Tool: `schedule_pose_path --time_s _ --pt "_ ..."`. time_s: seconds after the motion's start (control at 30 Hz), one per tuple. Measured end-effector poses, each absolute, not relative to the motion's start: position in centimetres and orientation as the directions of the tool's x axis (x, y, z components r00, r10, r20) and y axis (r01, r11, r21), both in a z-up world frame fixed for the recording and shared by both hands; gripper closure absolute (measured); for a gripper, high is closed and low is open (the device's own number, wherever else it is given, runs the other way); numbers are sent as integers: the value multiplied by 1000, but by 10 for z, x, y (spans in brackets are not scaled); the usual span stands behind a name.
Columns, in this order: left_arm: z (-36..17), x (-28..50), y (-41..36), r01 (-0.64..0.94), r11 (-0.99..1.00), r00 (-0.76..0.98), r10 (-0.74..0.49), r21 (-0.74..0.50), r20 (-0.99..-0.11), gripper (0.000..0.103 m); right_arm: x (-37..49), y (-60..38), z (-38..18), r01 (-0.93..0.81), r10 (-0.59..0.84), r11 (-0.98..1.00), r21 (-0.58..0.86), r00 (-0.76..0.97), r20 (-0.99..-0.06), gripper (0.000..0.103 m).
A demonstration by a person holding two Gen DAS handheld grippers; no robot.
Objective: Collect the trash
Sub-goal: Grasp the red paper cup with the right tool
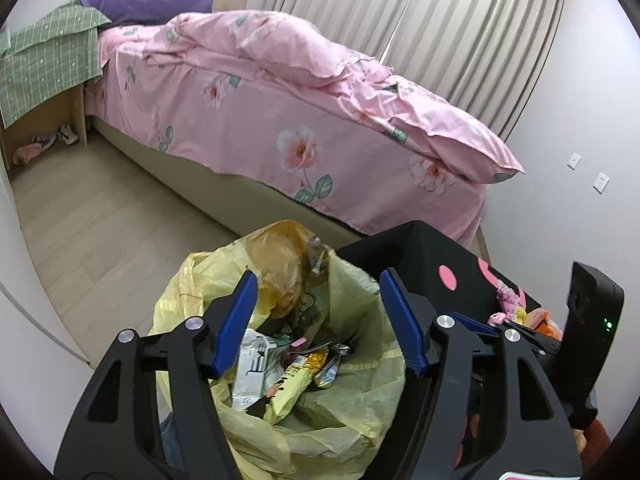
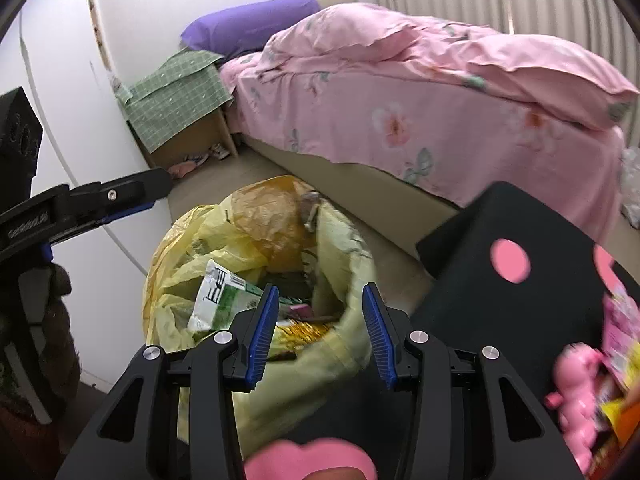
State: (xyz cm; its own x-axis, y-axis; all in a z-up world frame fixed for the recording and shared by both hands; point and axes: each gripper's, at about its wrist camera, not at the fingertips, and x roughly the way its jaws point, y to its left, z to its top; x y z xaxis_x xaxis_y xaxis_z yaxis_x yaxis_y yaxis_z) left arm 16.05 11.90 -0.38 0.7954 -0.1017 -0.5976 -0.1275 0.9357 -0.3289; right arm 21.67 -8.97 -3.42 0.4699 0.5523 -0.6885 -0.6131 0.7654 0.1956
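Note:
A yellow trash bag (image 1: 352,392) stands open on the floor, holding snack wrappers (image 1: 296,376) and a white-green packet (image 2: 218,300). An orange-brown plastic bag (image 1: 280,264) lies crumpled on its far rim. My left gripper (image 1: 320,280) is open and empty, hovering over the bag's mouth. My right gripper (image 2: 320,292) is open and empty, also over the yellow bag (image 2: 176,264). The left gripper (image 2: 100,200) shows from the side in the right wrist view. The right gripper's body (image 1: 592,320) shows at the right in the left wrist view.
A black box with pink dots (image 2: 520,280) stands right of the bag, holding pink toys (image 2: 576,384) and packets. A bed with a pink floral cover (image 1: 320,120) lies beyond. A nightstand under green cloth (image 1: 44,68) has shoes beneath. White wall to the left.

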Motion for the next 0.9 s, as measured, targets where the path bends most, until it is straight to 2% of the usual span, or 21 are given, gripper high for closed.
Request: schedule_pose_path --time_s 0.27,0.33,0.4,0.5,0.57,0.67,0.8,0.9 --pt "10 152 63 6 940 813 -203 -342 -546 39 178 -181 -9 -523 460 845 115 600 -654 62" --pt "10 151 43 54 936 804 -248 -348 -541 39 165 -212 -3 -480 422 872 95 642 -640 55" --pt "9 150 17 119 931 787 -300 -344 -539 39 152 -239 1 -442 390 894 79 676 -625 55" --pt "5 152 -15 192 922 759 -357 -336 -545 39 126 -289 4 -382 332 923 45 732 -595 46" --pt "0 155 -39 247 902 724 -414 -354 -551 38 112 -317 4 -343 294 939 29 755 -586 46" --pt "-9 162 -72 313 871 663 -486 -380 -569 29 97 -352 -1 -272 223 962 14 758 -613 46" --pt "-22 172 -115 367 857 588 -515 -361 -624 29 86 -390 -7 -175 131 985 -12 779 -613 46" --pt "-22 174 -139 407 848 579 -527 -339 -622 29 92 -416 -11 -135 141 989 56 776 -615 46"
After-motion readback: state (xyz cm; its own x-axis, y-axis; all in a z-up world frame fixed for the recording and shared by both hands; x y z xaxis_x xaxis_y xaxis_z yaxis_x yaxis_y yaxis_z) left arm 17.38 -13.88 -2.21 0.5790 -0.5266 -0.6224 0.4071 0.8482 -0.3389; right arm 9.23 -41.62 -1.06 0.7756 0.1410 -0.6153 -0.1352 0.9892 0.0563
